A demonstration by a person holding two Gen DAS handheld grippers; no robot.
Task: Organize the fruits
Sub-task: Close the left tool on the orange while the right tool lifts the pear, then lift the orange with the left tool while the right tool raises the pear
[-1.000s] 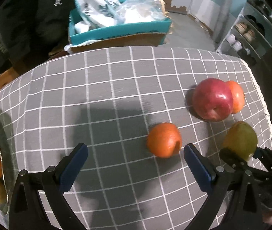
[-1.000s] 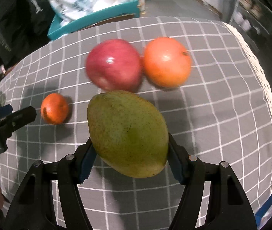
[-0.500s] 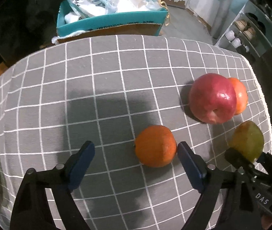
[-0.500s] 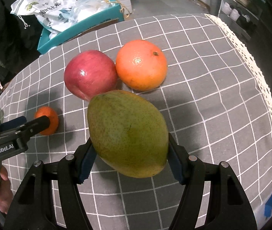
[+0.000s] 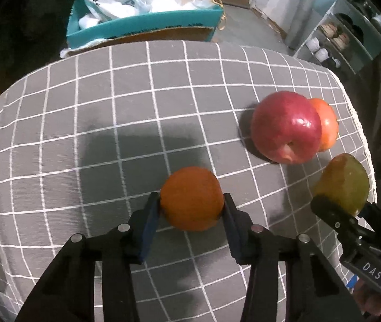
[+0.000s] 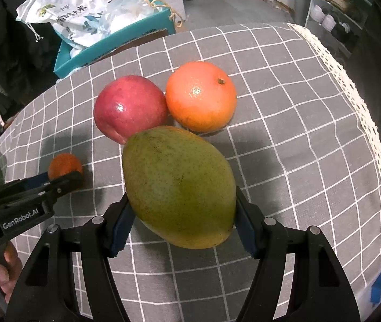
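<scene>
The left gripper (image 5: 191, 205) clamps the small orange (image 5: 192, 198), which sits on the grey checked cloth (image 5: 109, 107); the right gripper (image 6: 181, 209) grips the green mango (image 6: 179, 185) above the cloth, just beside the red apple (image 6: 130, 107) and the big orange (image 6: 201, 96).

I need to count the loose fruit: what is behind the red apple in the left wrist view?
A large orange sits behind the red apple, which covers its left part. The right wrist view shows it whole, beside the apple.
</scene>
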